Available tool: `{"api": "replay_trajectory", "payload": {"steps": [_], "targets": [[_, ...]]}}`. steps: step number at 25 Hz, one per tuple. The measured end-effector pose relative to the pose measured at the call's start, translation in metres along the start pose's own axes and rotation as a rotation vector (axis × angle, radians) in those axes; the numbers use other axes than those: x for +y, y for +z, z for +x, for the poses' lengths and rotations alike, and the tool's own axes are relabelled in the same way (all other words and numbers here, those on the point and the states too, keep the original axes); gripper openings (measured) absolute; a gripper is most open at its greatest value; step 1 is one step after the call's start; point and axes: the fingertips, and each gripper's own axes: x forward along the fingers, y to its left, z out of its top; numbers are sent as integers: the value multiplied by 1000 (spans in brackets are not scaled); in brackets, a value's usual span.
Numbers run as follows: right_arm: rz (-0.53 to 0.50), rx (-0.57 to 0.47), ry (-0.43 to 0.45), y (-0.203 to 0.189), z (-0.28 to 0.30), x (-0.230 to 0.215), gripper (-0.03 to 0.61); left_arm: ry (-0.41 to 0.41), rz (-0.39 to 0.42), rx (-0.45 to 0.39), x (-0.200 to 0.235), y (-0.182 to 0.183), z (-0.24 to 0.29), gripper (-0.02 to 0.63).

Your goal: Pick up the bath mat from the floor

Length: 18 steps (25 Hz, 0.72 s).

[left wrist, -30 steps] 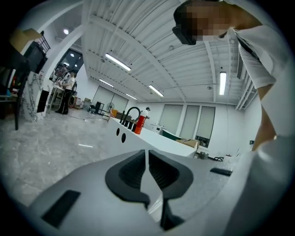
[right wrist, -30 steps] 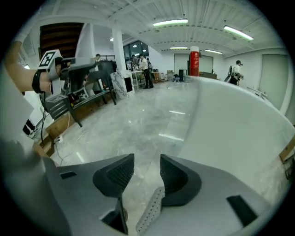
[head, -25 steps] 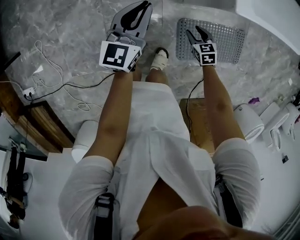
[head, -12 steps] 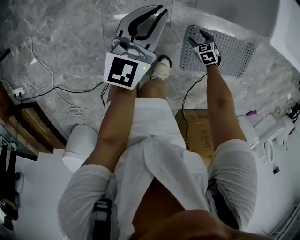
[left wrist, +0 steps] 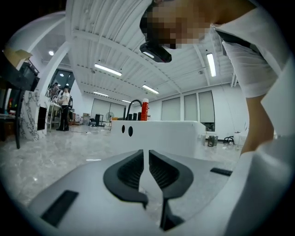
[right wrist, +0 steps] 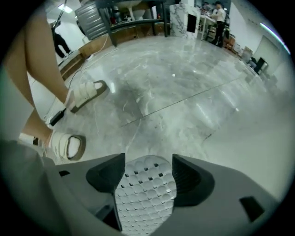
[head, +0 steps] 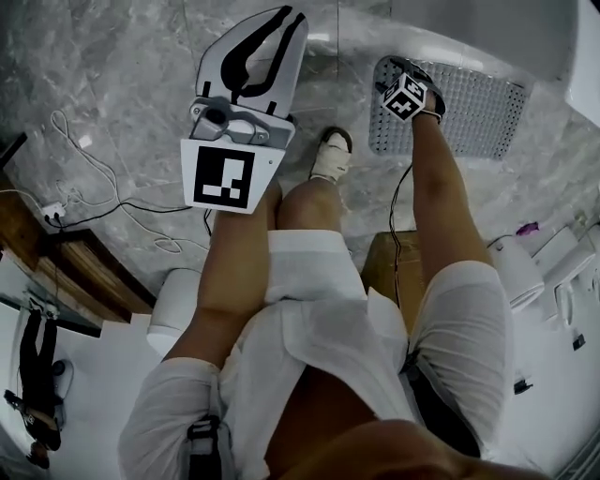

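Observation:
The grey dimpled bath mat [head: 469, 108] with drain holes lies flat on the marble floor at the top right of the head view. My right gripper [head: 392, 67] is down at the mat's near left corner. In the right gripper view that corner of the mat [right wrist: 145, 198] lies between the two wide-apart jaws of the right gripper [right wrist: 147, 162], which are opening, and the pads do not press on it. My left gripper [head: 281, 21] is held up over the bare floor, left of the mat. Its pads [left wrist: 138, 173] nearly meet, with nothing between them.
The person's sandalled foot [head: 331, 155] stands just left of the mat, and both feet [right wrist: 85, 92] show in the right gripper view. Cables [head: 122, 202] trail over the floor at the left. A cardboard box [head: 389, 267] sits behind the right leg. A white tub wall [left wrist: 156, 136] stands beyond.
The right gripper has reached forward and down onto the mat's left corner, with its jaws spreading. The left gripper has come up nearer the head camera and a little to the left.

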Motion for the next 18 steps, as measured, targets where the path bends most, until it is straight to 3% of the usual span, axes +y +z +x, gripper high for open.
{"api": "replay_trajectory", "payload": {"steps": [11, 18], "targets": [[-558, 202, 186, -31, 58, -4, 313, -17, -2, -24, -7, 4, 41, 31], [-761, 311, 243, -49, 71, -6, 313, -20, -5, -15, -4, 1, 51, 31]]}}
